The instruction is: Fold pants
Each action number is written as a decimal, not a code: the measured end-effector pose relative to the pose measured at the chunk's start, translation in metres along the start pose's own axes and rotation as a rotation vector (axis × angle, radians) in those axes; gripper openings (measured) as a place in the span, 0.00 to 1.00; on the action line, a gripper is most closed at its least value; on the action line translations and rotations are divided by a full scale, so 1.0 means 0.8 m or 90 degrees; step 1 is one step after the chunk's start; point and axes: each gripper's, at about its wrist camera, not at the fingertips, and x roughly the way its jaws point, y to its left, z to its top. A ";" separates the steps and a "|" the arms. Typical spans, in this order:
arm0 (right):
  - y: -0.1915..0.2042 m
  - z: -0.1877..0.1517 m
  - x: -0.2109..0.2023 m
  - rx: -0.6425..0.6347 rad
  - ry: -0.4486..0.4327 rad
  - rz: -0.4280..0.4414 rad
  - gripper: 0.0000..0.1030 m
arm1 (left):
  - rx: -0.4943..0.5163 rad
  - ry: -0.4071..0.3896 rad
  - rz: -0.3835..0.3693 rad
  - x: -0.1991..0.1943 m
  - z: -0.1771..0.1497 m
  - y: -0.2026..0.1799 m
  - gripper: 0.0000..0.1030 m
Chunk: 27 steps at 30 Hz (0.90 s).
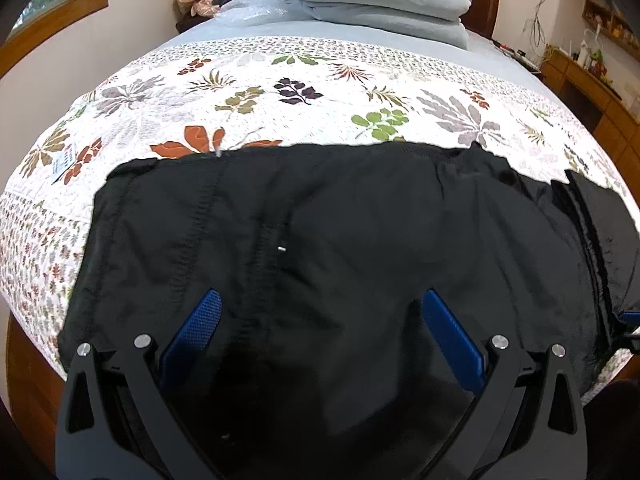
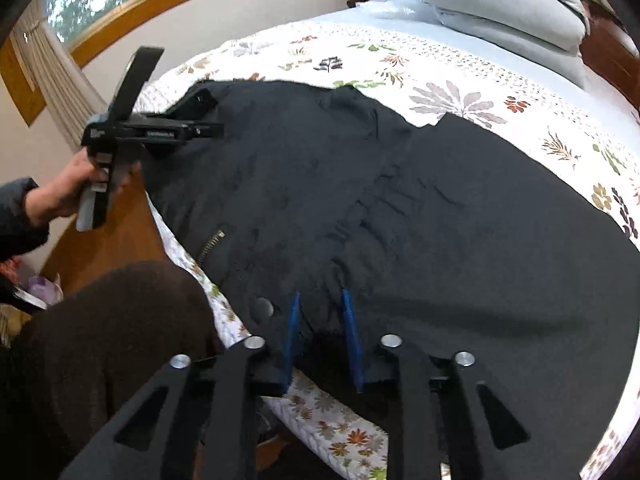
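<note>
Lying flat on the bed (image 1: pixel 280 80), the pants (image 2: pixel 400 200) await folding; left gripper (image 1: pixel 320 320) hovers wide open, right gripper (image 2: pixel 322 320) narrowly parted around a waistband pleat, unpinched.

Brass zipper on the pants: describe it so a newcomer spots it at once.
Start at the bed with the floral quilt; black pants lie spread across it. Near the pants' edge closest to the person's hand runs a short slanted zipper, the only gold metal on the black cloth.
</note>
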 end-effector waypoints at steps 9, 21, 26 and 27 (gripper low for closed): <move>-0.012 0.004 -0.056 0.071 -0.077 0.013 0.35 | -0.178 -0.023 -0.020 -0.086 -0.003 0.132 0.98; -0.031 0.005 -0.069 0.121 -0.090 -0.016 0.36 | -0.459 0.059 -0.311 -0.031 -0.027 0.256 0.98; -0.025 0.008 -0.063 0.109 -0.081 -0.025 0.38 | -0.506 0.104 -0.327 -0.005 -0.039 0.264 0.98; -0.024 0.007 -0.062 0.107 -0.079 -0.027 0.39 | -0.508 0.111 -0.331 -0.002 -0.041 0.264 0.98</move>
